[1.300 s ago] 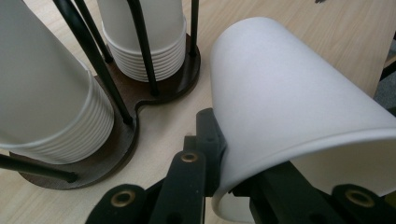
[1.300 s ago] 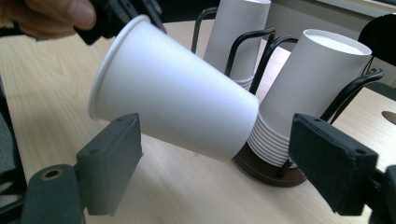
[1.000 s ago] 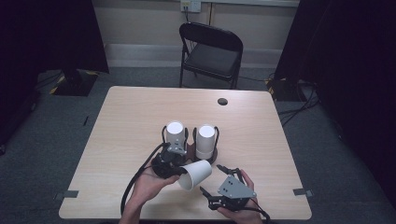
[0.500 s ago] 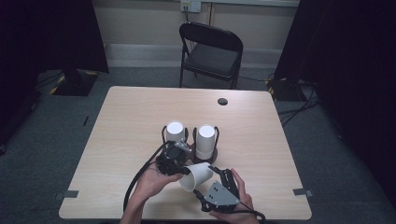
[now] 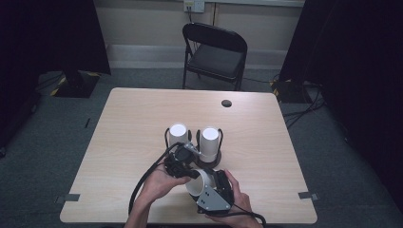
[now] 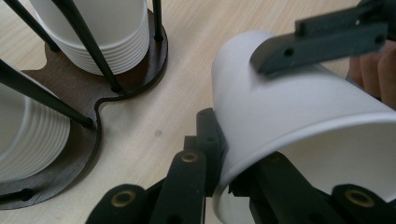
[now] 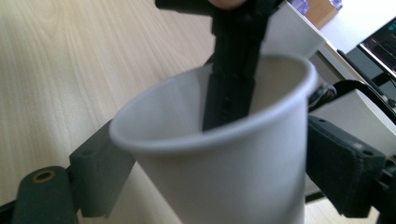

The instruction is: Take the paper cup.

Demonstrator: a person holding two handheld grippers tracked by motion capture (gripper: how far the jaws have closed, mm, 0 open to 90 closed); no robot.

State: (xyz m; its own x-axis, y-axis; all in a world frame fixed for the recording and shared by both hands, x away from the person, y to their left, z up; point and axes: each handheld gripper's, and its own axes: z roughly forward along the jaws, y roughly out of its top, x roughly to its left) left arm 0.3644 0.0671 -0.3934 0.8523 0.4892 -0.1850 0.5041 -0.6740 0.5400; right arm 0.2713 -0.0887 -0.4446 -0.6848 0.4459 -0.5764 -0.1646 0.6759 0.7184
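Looking down from the high view, I saw the wooden table [image 5: 142,123] whole, though the folding chair [image 5: 214,52] behind it was partly lost against dark curtains. Near the table's middle stood a dark cup rack [image 5: 209,159] with two stacks of white cups [image 5: 209,142], its base half hidden by my left gripper [image 5: 183,164]. The loose paper cup [image 5: 197,183] lay on its side just in front of the rack, above the near edge, wedged between both tools, so little of it showed from above. My left gripper [image 6: 210,154] was pinched tight on the cup's rim, one jaw outside and one inside the wall, as the left gripper view showed; the cup's mouth was cut off at that frame's lower edge. My right gripper [image 7: 219,172] had just been narrowing, its jaws straddling the cup's body [image 7: 224,158] on either side; in the blurred right gripper view I could not make out whether the pads were already pressing the wall. My hands [image 5: 159,185] came in from the bottom, forearms cropped.
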